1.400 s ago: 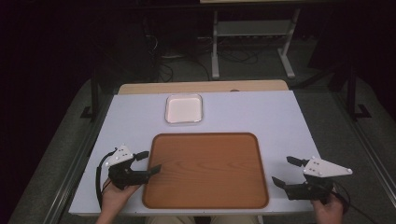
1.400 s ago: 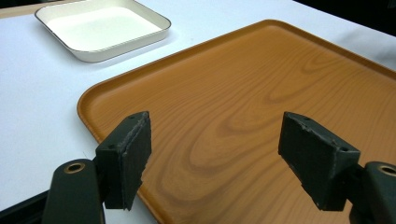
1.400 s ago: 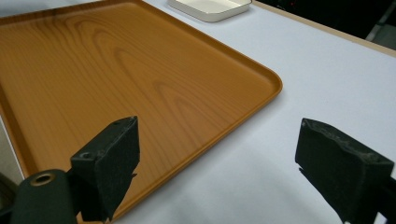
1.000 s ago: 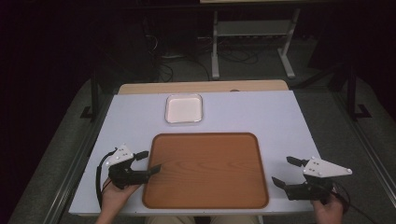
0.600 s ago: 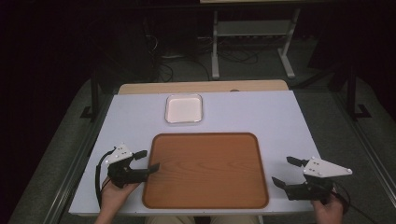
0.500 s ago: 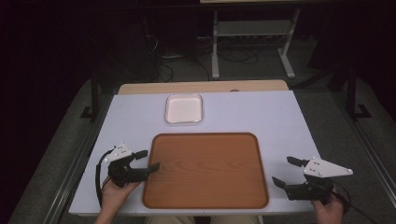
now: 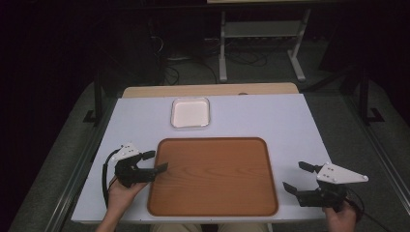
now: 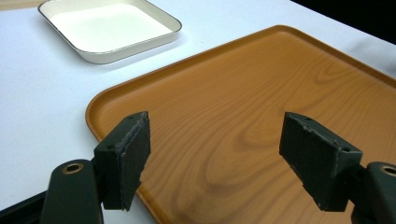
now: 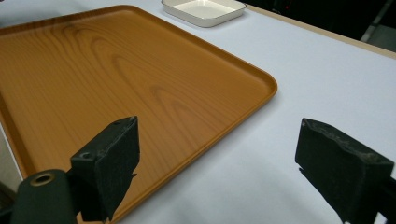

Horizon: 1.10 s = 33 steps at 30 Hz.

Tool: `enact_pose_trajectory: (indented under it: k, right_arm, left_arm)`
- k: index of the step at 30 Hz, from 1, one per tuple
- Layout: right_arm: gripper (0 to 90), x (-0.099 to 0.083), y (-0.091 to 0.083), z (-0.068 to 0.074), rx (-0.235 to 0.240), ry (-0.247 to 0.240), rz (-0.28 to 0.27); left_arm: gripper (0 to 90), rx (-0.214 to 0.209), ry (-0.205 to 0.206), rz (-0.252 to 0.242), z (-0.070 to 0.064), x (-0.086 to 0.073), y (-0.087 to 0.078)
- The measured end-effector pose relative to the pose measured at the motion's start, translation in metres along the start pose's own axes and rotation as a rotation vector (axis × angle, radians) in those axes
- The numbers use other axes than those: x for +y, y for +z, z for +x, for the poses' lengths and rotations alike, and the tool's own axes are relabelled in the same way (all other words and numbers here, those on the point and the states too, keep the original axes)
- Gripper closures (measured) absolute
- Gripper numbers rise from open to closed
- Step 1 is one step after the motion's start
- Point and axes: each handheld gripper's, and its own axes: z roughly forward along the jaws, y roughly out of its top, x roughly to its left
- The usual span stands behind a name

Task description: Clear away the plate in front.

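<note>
Both tongs are sitting spread and empty, the left gripper [image 7: 153,161] hanging over the wooden tray's [image 7: 212,176] left edge and the right gripper [image 7: 297,176] just right of it, probably lining up a two-sided lift.

Bright evenly lit table [image 7: 290,121], dark surroundings, soft shadows, sharp focus

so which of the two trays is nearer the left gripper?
The large brown wooden tray: the left gripper hangs open over its left edge. The small white square tray sits apart, toward the table's far side.
</note>
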Motion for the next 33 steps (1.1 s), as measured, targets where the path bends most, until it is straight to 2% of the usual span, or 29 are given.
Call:
enact_pose_trajectory:
  k: [7, 9, 11, 15, 17, 23, 33]
  right_arm:
    - [13.0, 0.0, -0.001, -0.001, -0.001, 0.009, -0.006]
    - [13.0, 0.0, -0.001, -0.001, -0.001, 0.011, -0.007]
    - [13.0, 0.0, -0.001, -0.001, -0.001, 0.011, -0.007]
    - [13.0, 0.0, -0.001, -0.001, -0.002, 0.012, -0.008]
    - [13.0, 0.0, -0.002, -0.001, -0.001, 0.013, -0.01]
    - [13.0, 0.0, -0.002, -0.001, -0.001, 0.013, -0.015]
    - [13.0, -0.001, -0.002, -0.002, 0.002, 0.013, -0.017]
  left_arm:
    - [24.6, 0.021, 0.0, -0.011, 0.006, 0.006, 0.0]
    - [25.1, 0.021, -0.008, -0.006, 0.009, 0.009, 0.001]
    - [25.2, 0.048, -0.02, 0.011, 0.012, 0.015, 0.004]
    - [25.2, 0.048, -0.043, 0.022, 0.017, 0.02, 0.008]
    - [25.2, 0.053, -0.03, 0.041, 0.018, 0.023, 0.011]
    - [27.4, 0.043, -0.048, 0.106, 0.029, 0.038, 0.027]
    - [29.9, 0.069, -0.083, 0.136, 0.046, 0.066, 0.05]
